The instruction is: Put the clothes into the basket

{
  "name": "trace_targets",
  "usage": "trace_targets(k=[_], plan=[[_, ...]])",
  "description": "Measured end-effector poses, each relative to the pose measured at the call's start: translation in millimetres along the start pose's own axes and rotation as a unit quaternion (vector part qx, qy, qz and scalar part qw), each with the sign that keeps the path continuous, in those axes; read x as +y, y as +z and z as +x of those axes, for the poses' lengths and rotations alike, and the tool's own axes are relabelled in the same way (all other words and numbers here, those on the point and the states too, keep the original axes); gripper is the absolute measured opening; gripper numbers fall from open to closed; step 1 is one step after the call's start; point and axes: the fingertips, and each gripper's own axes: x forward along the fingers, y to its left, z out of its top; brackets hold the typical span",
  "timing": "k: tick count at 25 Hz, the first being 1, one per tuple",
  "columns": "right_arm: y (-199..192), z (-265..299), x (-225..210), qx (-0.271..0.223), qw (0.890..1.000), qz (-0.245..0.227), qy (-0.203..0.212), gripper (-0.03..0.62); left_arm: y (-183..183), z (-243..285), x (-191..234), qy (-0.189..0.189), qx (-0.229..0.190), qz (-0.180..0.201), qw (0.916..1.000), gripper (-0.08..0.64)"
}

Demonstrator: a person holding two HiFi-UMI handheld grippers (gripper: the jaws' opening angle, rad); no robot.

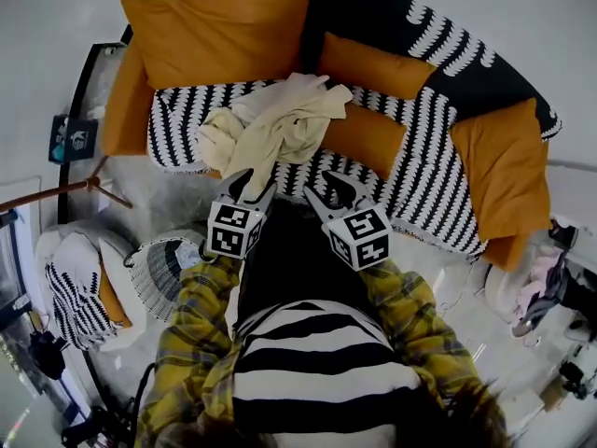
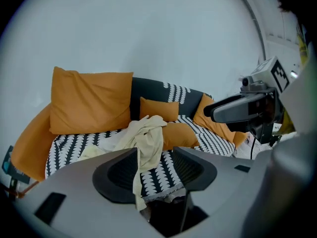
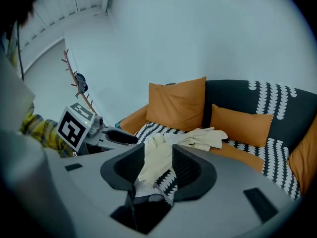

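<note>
Up the middle of the head view, we see the cream clothes (image 1: 280, 124) heaped on the sofa (image 1: 420, 185). Their long tail runs down-frame, ending just above the left claw (image 1: 250, 187). The right claw (image 1: 326, 189) sits farther right, over bare seat.

Through the left gripper view, that claw (image 2: 154, 155) is spread, and the tail (image 2: 143, 148) shows between its jaws, unpinched.

Through the right gripper view, this claw (image 3: 158, 150) is spread too, with the clothes (image 3: 158, 157) ahead.
</note>
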Motion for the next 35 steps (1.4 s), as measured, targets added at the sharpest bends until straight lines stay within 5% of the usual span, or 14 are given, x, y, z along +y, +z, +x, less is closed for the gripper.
trace_targets(k=[15, 28, 35], plan=[[-6, 98, -38, 0.083, 0.995, 0.045, -0.021, 0.187, -21, 124, 100, -0.049, 0.116, 0.060, 0.9902, 0.250], [-27, 147, -47, 0.121, 0.990, 0.067, -0.005, 0.186, -66, 193, 113, -0.075, 0.186, 0.126, 0.9716, 0.359], [-45, 138, -60, 0.133, 0.988, 0.082, -0.002, 0.181, -82, 229, 106, -0.041, 0.225, 0.090, 0.9694, 0.359]])
